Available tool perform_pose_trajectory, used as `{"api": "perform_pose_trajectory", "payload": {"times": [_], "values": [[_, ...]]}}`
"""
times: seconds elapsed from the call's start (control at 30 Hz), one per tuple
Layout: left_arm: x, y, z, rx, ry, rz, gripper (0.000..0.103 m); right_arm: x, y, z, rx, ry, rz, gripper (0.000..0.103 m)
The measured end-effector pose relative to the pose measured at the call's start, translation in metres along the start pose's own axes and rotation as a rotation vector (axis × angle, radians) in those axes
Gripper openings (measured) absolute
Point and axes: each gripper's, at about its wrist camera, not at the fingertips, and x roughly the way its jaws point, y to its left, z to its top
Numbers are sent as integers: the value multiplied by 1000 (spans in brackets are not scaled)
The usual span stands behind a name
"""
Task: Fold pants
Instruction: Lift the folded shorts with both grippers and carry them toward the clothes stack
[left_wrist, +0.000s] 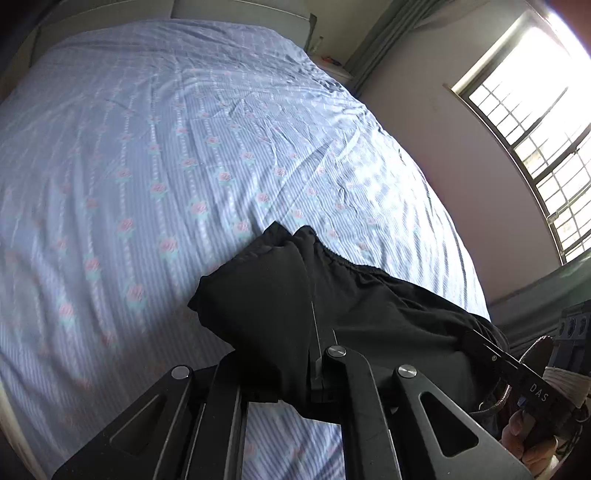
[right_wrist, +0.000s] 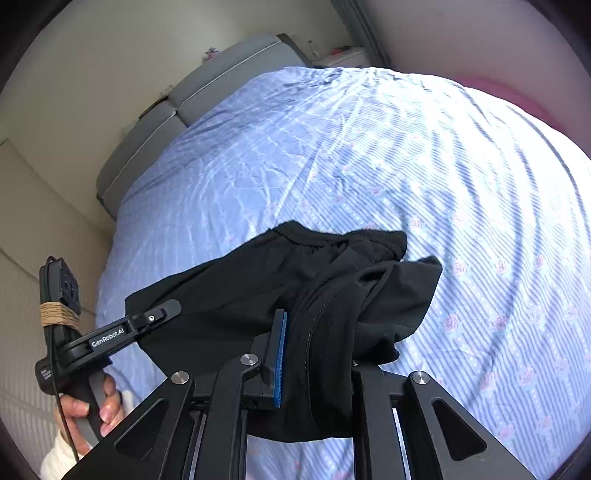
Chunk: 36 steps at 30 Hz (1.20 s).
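Observation:
Black pants (left_wrist: 332, 302) with an elastic waistband hang stretched between my two grippers, just above the near part of the bed. My left gripper (left_wrist: 314, 354) is shut on one end of the cloth, which drapes over its fingers. In the right wrist view the pants (right_wrist: 258, 288) bunch around my right gripper (right_wrist: 314, 350), which is shut on a thick fold; one blue pad (right_wrist: 280, 354) shows, the other finger is hidden by cloth. The left gripper (right_wrist: 162, 314) shows at the left, clamped on the pants' far end.
The bed sheet (left_wrist: 166, 166) is light blue with stripes and pink roses, wrinkled. A grey headboard (right_wrist: 207, 88) is at the far end, a nightstand (right_wrist: 343, 55) beside it. A barred window (left_wrist: 535, 122) and wall are at the right.

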Motion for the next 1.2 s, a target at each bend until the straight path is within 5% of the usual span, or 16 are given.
{"api": "perform_pose_trajectory", "payload": {"times": [0.4, 0.6, 0.83, 1.2], "values": [[-226, -14, -172, -342, -256, 128, 8, -141, 84, -91, -294, 165, 269, 15], [-304, 4, -248, -483, -304, 241, 8, -169, 129, -149, -440, 235, 436, 15], [-373, 20, -314, -569, -356, 354, 8, -187, 173, -205, -518, 323, 555, 15], [-440, 76, -356, -518, -437, 323, 8, -222, 247, -264, -640, 309, 583, 15]]}}
